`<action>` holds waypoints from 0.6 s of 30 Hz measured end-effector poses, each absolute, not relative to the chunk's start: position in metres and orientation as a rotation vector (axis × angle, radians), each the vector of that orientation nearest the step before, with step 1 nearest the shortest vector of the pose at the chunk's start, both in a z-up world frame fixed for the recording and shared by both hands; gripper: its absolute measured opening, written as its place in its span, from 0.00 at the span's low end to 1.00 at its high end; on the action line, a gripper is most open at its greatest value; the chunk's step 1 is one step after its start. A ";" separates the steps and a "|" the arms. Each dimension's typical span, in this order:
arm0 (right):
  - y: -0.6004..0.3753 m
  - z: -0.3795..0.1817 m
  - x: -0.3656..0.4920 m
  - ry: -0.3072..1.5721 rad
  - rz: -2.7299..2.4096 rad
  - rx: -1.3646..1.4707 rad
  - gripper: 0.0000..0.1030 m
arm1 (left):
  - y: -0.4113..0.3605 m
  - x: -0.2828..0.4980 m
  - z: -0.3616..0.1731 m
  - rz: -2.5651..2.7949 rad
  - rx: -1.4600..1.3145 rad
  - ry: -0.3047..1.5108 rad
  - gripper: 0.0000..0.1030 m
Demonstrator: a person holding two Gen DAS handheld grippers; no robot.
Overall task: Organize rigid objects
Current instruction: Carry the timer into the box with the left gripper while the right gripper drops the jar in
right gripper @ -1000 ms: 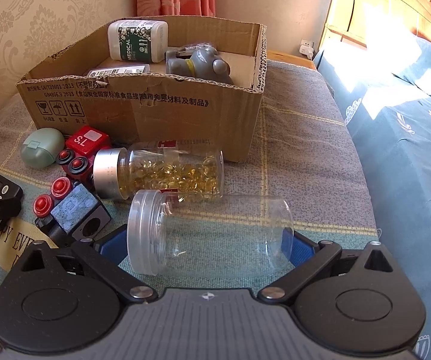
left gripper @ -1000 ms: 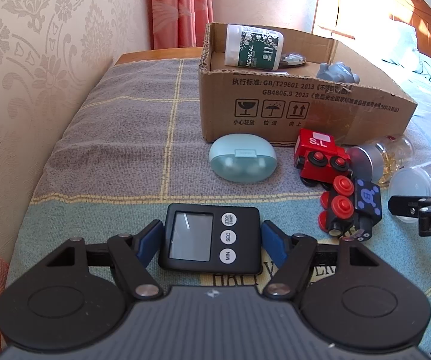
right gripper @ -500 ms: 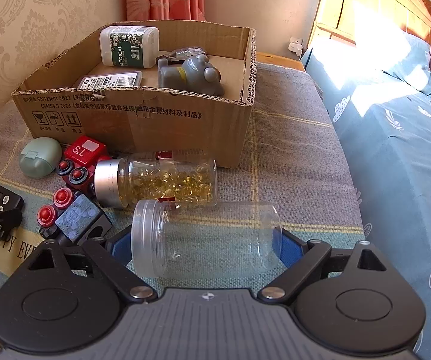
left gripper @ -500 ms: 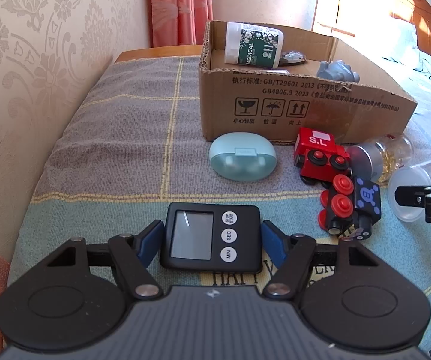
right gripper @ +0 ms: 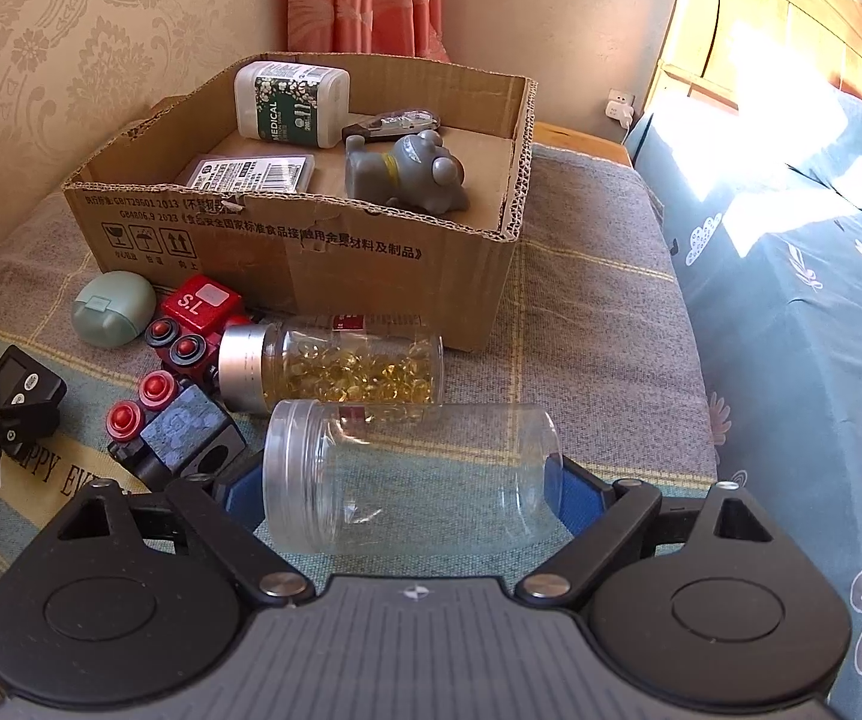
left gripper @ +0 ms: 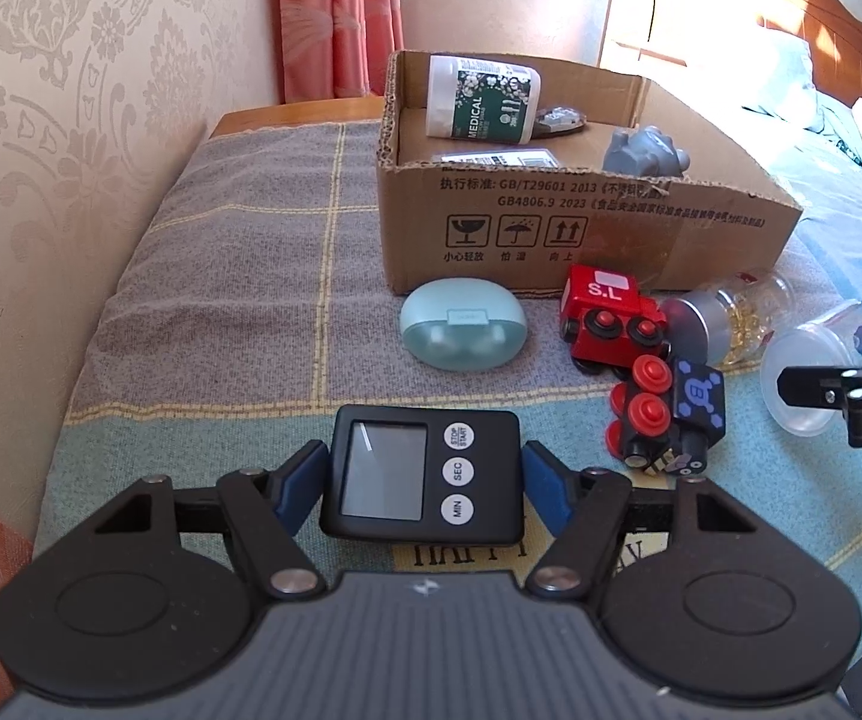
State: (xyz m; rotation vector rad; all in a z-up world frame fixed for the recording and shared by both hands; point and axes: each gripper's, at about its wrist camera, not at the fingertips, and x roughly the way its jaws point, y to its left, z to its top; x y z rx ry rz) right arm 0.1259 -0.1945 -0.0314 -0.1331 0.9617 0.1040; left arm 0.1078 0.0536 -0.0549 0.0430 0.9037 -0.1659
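Evidently the pick-up step is in hand for both grippers at once; the left gripper (left gripper: 422, 483) is closed partway on a black digital timer (left gripper: 422, 474), whose two side edges are met by the blue pads, and the timer is seen lying between the fingers just ahead of the gripper body; whether it has been lifted clear of the blanket (left gripper: 221, 312) cannot be told. The right gripper (right gripper: 410, 495) stands wide, its jaws having just been closing, and an empty clear jar (right gripper: 413, 477) is held lengthwise between them, lid end at one pad and base at the other; firm contact is judged likely but not certain. Beyond the right gripper a capsule bottle (right gripper: 335, 369) lies just past the jar, and further ahead the cardboard box (right gripper: 323, 276) stands open, with a white medical bottle (right gripper: 293, 105) and a grey toy figure (right gripper: 410, 171) already inside. To the left of the right gripper a red toy train car (right gripper: 200, 315), a black toy car (right gripper: 176, 426) and a green oval case (right gripper: 113, 309) are left on the blanket. Next, both items would be raised and carried forward over the box wall; the jar is smooth and gripped end to end, so a steady squeeze and a level carry are called for.
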 end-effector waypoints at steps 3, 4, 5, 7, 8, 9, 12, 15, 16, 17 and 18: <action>-0.195 -0.024 0.124 0.948 0.130 -0.138 0.91 | 0.053 0.106 -0.043 -0.192 0.042 0.889 0.67; -0.195 -0.019 0.123 0.941 0.143 -0.139 0.91 | 0.052 0.106 -0.039 -0.202 0.041 0.884 0.67; -0.195 -0.015 0.123 0.934 0.152 -0.141 0.91 | 0.051 0.106 -0.033 -0.216 0.041 0.873 0.67; -0.194 -0.007 0.123 0.914 0.168 -0.150 0.91 | 0.048 0.107 -0.022 -0.233 0.047 0.852 0.67; -0.194 0.000 0.124 0.898 0.178 -0.156 0.91 | 0.046 0.108 -0.016 -0.241 0.050 0.837 0.67; -0.195 0.006 0.126 0.885 0.185 -0.158 0.91 | 0.043 0.111 -0.009 -0.250 0.053 0.815 0.67; -0.195 0.024 0.134 0.836 0.206 -0.150 0.91 | 0.037 0.120 0.009 -0.257 0.054 0.766 0.67; -0.194 0.041 0.150 0.782 0.223 -0.142 0.91 | 0.033 0.135 0.022 -0.261 0.052 0.732 0.67; -0.193 0.046 0.157 0.771 0.226 -0.137 0.91 | 0.032 0.140 0.026 -0.260 0.056 0.723 0.68; -0.192 0.048 0.164 0.764 0.232 -0.133 0.91 | 0.030 0.146 0.030 -0.259 0.061 0.710 0.68; -0.191 0.051 0.171 0.758 0.235 -0.124 0.91 | 0.029 0.150 0.033 -0.257 0.065 0.703 0.68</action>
